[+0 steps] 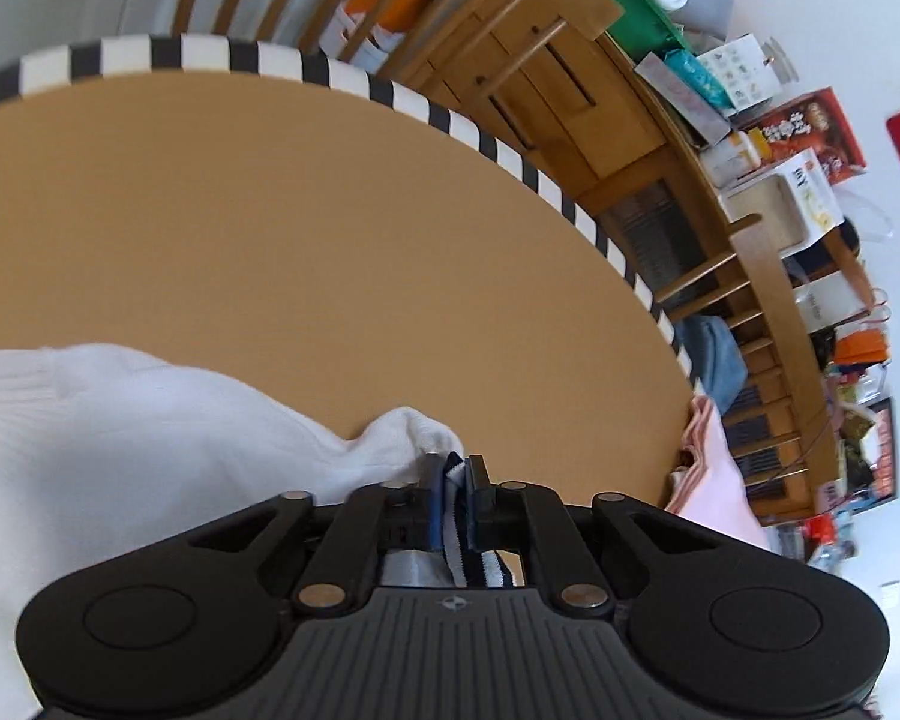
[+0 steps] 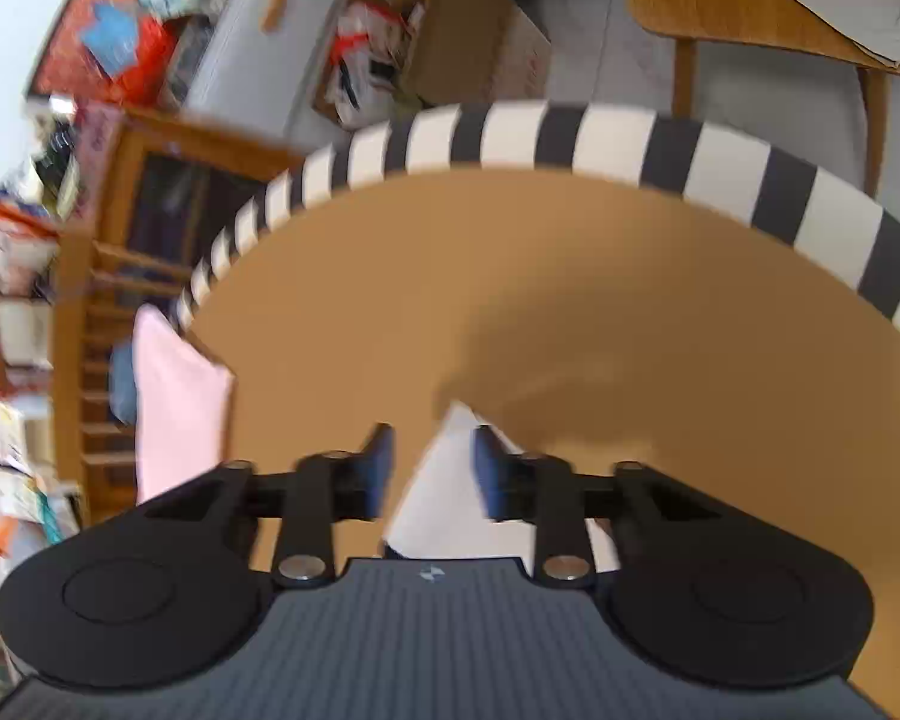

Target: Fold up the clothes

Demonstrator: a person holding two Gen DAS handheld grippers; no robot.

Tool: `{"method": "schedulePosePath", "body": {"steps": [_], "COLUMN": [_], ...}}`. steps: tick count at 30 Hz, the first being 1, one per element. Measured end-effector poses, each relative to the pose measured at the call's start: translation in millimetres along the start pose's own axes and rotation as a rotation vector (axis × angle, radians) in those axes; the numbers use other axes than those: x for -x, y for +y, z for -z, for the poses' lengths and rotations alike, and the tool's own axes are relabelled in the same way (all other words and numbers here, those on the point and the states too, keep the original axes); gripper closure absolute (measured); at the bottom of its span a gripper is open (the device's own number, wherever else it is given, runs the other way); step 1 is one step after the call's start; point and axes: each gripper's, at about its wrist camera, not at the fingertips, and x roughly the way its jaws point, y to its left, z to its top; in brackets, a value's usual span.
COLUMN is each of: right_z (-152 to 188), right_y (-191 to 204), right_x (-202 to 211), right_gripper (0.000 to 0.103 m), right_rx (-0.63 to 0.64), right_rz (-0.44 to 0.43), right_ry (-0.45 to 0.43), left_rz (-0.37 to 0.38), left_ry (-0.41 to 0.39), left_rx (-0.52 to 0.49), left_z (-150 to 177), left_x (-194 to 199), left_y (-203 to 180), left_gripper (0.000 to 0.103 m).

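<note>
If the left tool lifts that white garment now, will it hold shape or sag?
Probably sag: the white garment lies in soft bunched folds on the table. It looks light, so the left tool, shut on a striped edge, should carry it. The trailing part would likely drag across the surface.

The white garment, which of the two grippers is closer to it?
Left. The left gripper is shut on the white garment, pinching its striped trim. The right gripper is open, with white cloth showing between its fingers, ungripped.

White knit garment, rumpled, lies on tan counter; navy-striped hem pinched up. Folded pink garment at counter edge.
</note>
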Motion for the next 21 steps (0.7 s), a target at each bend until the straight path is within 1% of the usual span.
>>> {"method": "schedulePosePath", "body": {"steps": [1, 3, 4, 5, 7, 8, 11, 14, 16, 17, 18, 19, 20, 21], "right_z": [-2.6, -3.3, 3.0, 9.5, 42.0, 61.6, 125.4, 168.4, 182.2, 186.1, 189.8, 189.1, 188.6, 188.2], "right_y": [0.6, 6.3, 11.8, 17.4, 23.6, 24.6, 8.4, -17.6, -33.4, -40.4, -47.4, -53.3, -57.8, -62.1], "right_x": [4.6, 20.2, 28.8, 37.5, 54.5, 62.8, 75.8, 73.6, 67.5, 66.1, 64.7, 63.5, 64.8, 66.3], "right_gripper": [0.053, 0.056, 0.06, 0.061, 0.061, 0.061, 0.059, 0.058, 0.059, 0.059, 0.059, 0.058, 0.057, 0.055], "right_rx": [0.018, 0.123, 0.234, 0.348, 0.632, 0.778, 1.102, 1.247, 1.282, 1.296, 1.311, 1.327, 1.338, 1.348], "right_rz": [-0.001, 0.026, 0.035, 0.044, 0.053, 0.053, 0.068, 0.083, 0.111, 0.137, 0.163, 0.179, 0.169, 0.159], "right_ry": [-0.018, -0.081, -0.098, -0.114, -0.117, -0.117, -0.129, -0.103, -0.09, -0.091, -0.093, -0.088, -0.09, -0.092], "left_rz": [0.004, 0.013, 0.017, 0.021, 0.03, 0.034, 0.047, 0.0, -0.085, -0.12, -0.124, -0.148, -0.176, -0.195], "left_ry": [-0.005, -0.014, -0.019, -0.024, -0.033, -0.038, -0.052, -0.087, -0.109, -0.105, -0.131, -0.143, -0.152, -0.162], "left_rx": [-0.032, -0.096, -0.129, -0.161, -0.225, -0.257, -0.354, -0.418, -0.486, -0.507, -0.535, -0.569, -0.604, -0.609], "left_z": [3.4, 10.1, 13.4, 16.8, 23.5, 26.9, 37.0, 76.1, 97.2, 104.2, 112.4, 116.0, 118.5, 119.2], "left_x": [8.2, 24.5, 32.7, 40.9, 57.2, 65.4, 89.9, 104.9, 104.5, 102.2, 106.7, 106.6, 105.4, 104.1], "left_y": [3.4, 10.2, 13.6, 17.1, 23.9, 27.3, 37.5, 55.4, 63.1, 66.6, 69.6, 68.8, 67.3, 66.3], "left_gripper": [0.078, 0.065, 0.063, 0.063, 0.062, 0.058, 0.053, 0.053, 0.053, 0.055, 0.056, 0.056, 0.056, 0.056]}}
